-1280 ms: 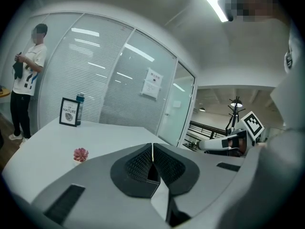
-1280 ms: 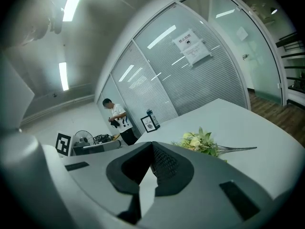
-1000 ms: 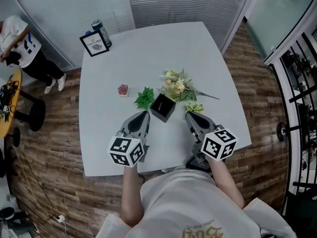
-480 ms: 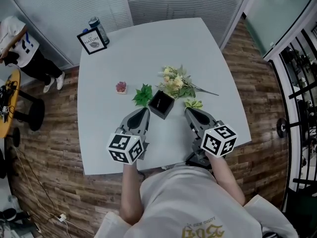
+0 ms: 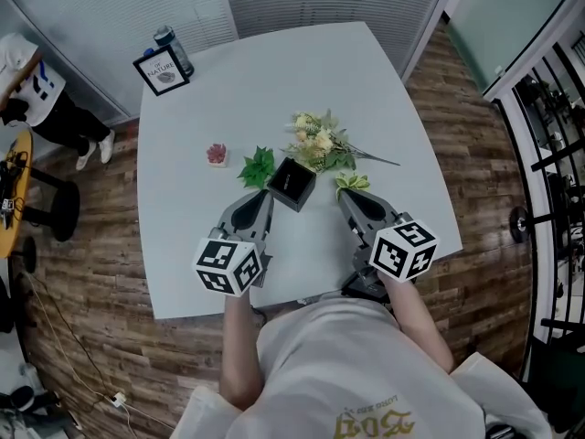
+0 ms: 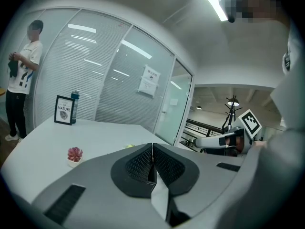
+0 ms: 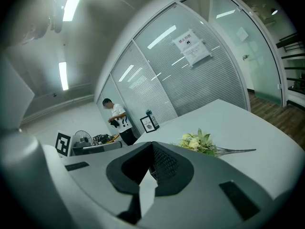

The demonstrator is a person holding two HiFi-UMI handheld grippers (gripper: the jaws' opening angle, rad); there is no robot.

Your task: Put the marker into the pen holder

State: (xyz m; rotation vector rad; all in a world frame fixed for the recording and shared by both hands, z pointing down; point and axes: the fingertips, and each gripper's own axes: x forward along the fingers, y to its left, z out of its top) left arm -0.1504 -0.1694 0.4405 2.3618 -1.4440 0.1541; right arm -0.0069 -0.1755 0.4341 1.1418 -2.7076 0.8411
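A black square pen holder (image 5: pixel 291 184) stands on the white table (image 5: pixel 366 80), its opening facing up. I see no marker in any view. My left gripper (image 5: pixel 261 197) (image 6: pixel 152 162) lies just left of the holder, its jaws pressed together with nothing between them. On the holder's right my right gripper (image 5: pixel 345 198) (image 7: pixel 152 164) is shut too and holds nothing. From the left gripper view the right gripper's marker cube (image 6: pixel 249 122) shows at the far right.
A bunch of pale flowers (image 5: pixel 316 144) (image 7: pixel 198 142) lies behind the holder, and a green leaf sprig (image 5: pixel 259 166) sits left of it. A small pink potted plant (image 5: pixel 217 154) (image 6: pixel 74 154), a framed sign (image 5: pixel 158 69) and a bottle (image 5: pixel 171 48) stand further left. A person (image 5: pixel 27 90) stands beyond the table.
The whole scene has slid slightly up and left in the head view. Both grippers keep their places beside the holder and stay shut.
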